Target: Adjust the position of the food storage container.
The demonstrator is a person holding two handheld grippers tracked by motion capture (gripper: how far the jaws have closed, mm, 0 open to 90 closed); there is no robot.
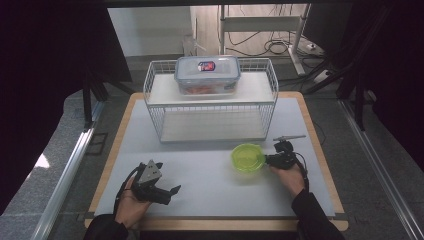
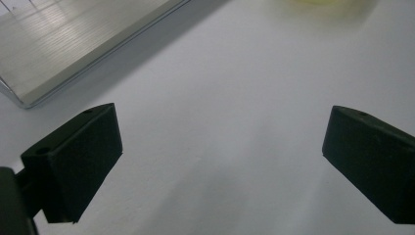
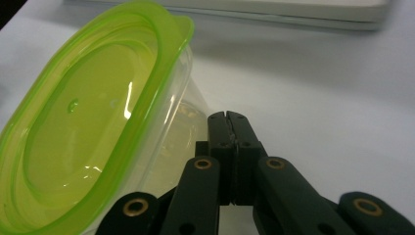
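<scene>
The right tongs [image 3: 230, 117] were closed, jaws pressed flat together with nothing visible between them, lying just beside the wall of the green-lidded container [image 3: 93, 127]. In the high view the right tongs [image 1: 272, 159] sat at the container's [image 1: 248, 157] right edge; whether they touched it could not be determined. The container appeared tilted in the right gripper view, but as that camera turns with the hand, this was not confirmed; from above it looked to rest on the tabletop [image 1: 210, 170].

The left tongs [image 2: 220, 147] stood wide apart and empty over bare tabletop, and in the high view the left tongs [image 1: 167, 192] were at the near left, well apart from the container.

Farther back stood a white wire rack [image 1: 210, 100] with two shelves. A clear lock-lid box [image 1: 207, 74] with reddish contents rested on its upper shelf; the lower shelf held nothing.

Assessment: the work in hand appeared to concern the green-lidded container, positioned near right of centre, in front of the rack. No grip on it was established. If it was meant for the rack, the grasp, lift and placement all remained outstanding; progress was judged early.
</scene>
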